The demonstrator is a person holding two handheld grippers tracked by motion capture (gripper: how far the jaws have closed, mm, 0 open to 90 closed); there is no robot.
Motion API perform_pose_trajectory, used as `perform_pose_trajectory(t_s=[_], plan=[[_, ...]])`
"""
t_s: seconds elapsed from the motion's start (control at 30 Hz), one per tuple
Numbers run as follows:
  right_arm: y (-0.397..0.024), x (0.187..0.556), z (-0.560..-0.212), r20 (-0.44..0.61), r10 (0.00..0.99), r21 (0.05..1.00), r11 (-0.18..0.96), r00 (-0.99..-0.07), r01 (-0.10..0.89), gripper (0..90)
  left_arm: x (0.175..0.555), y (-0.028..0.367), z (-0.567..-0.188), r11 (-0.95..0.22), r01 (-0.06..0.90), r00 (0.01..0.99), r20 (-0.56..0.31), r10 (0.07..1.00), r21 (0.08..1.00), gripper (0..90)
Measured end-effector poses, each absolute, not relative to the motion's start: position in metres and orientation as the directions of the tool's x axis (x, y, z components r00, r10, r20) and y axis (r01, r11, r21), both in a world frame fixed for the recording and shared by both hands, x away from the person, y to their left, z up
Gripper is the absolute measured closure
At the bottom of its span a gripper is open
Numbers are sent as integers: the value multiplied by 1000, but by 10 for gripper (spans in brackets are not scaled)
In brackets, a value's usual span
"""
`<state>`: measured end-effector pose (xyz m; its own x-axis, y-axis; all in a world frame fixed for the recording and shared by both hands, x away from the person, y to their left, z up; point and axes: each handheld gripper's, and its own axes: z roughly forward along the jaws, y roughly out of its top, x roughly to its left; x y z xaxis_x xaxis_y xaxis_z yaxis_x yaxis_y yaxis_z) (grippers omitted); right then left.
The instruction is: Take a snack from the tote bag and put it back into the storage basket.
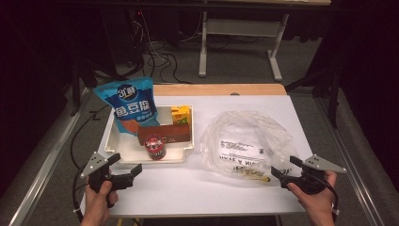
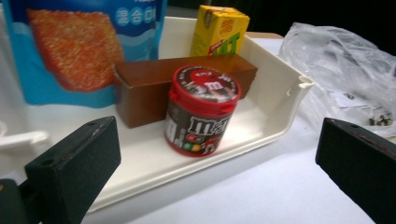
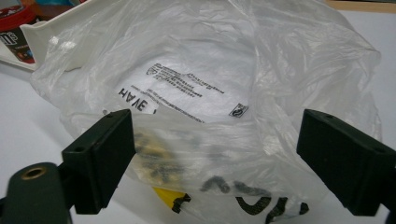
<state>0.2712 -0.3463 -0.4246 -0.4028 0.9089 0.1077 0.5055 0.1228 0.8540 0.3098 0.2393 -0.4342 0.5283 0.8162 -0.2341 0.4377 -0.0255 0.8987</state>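
A white tray [image 1: 111, 137] holds a blue snack bag [image 1: 128, 101], a brown box [image 1: 169, 132], a yellow drink carton [image 1: 180, 114] and a red M&M's can [image 1: 154, 147]. My left gripper [image 1: 126, 163] stands open just off the tray's near left corner, nothing between its jaws. In the left gripper view the can [image 2: 201, 112] stands upright beyond the open gripper [image 2: 219, 161], in front of the box [image 2: 149, 84]. A crumpled clear plastic bag [image 1: 244, 139] lies right of the tray. My right gripper [image 1: 283, 166] is open at the bag's near right edge; its pads flank the bag [image 3: 210, 70] without pressing it.
The white table top [image 1: 197, 188] ends close behind both hands. A wooden strip [image 1: 221, 89] runs along its far edge. Beyond it stand a white desk frame [image 1: 240, 28] and a tangle of cables [image 1: 155, 56] on the floor.
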Motion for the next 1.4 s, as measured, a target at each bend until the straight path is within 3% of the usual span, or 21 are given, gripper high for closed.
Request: perform_pose_trajectory(t_s=[0.27, 0.7, 1.4], plan=[[-360, 265, -426, 100, 908, 861, 127, -408, 493, 2, 304, 253, -441, -20, 444, 507, -233, 830, 896, 13], [-389, 257, -436, 110, 928, 859, 92, -356, 504, 0, 303, 259, -450, -56, 465, 478, -197, 856, 884, 30], [-393, 259, -446, 97, 938, 851, 96, -334, 516, 1, 303, 259, -451, -83, 460, 473, -164, 866, 884, 43]])
